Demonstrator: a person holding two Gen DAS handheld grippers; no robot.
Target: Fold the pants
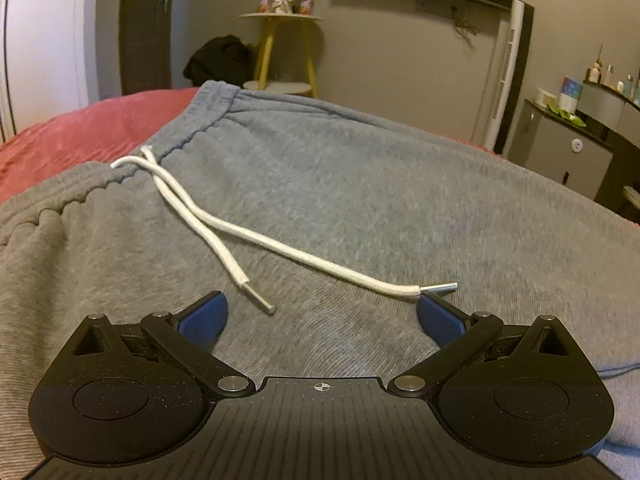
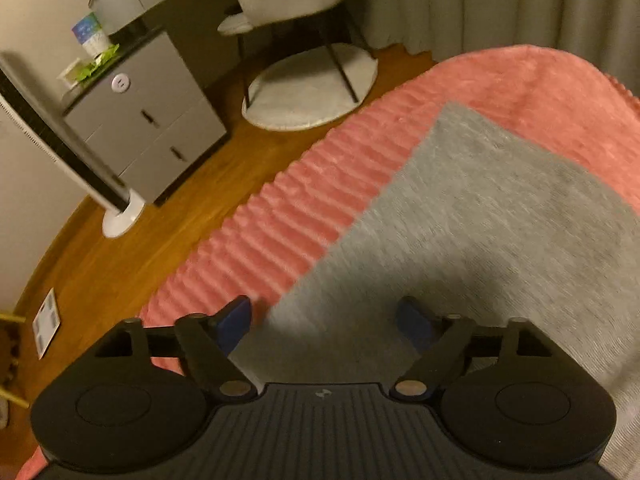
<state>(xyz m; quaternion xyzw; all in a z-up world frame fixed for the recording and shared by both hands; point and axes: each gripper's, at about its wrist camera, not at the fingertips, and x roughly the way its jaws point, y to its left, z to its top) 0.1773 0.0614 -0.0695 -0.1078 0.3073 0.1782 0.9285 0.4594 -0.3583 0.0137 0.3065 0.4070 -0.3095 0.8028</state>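
Observation:
Grey sweatpants (image 1: 340, 184) lie spread on a pink ribbed bedspread (image 1: 80, 132). Their elastic waistband (image 1: 208, 112) is at the far left, and a white drawstring (image 1: 248, 236) with metal tips trails over the cloth toward me. My left gripper (image 1: 322, 312) is open and empty, low over the hip area with the drawstring tips just ahead. In the right wrist view a grey pant leg (image 2: 480, 216) runs up to a corner on the bedspread (image 2: 288, 208). My right gripper (image 2: 324, 320) is open and empty above the leg's left edge.
The bed edge drops to a wooden floor (image 2: 132, 256) on the left. A grey drawer cabinet (image 2: 148, 120), a tower fan (image 2: 80, 168), a chair on a round rug (image 2: 312, 92) and a yellow side table (image 1: 284, 52) stand around the bed.

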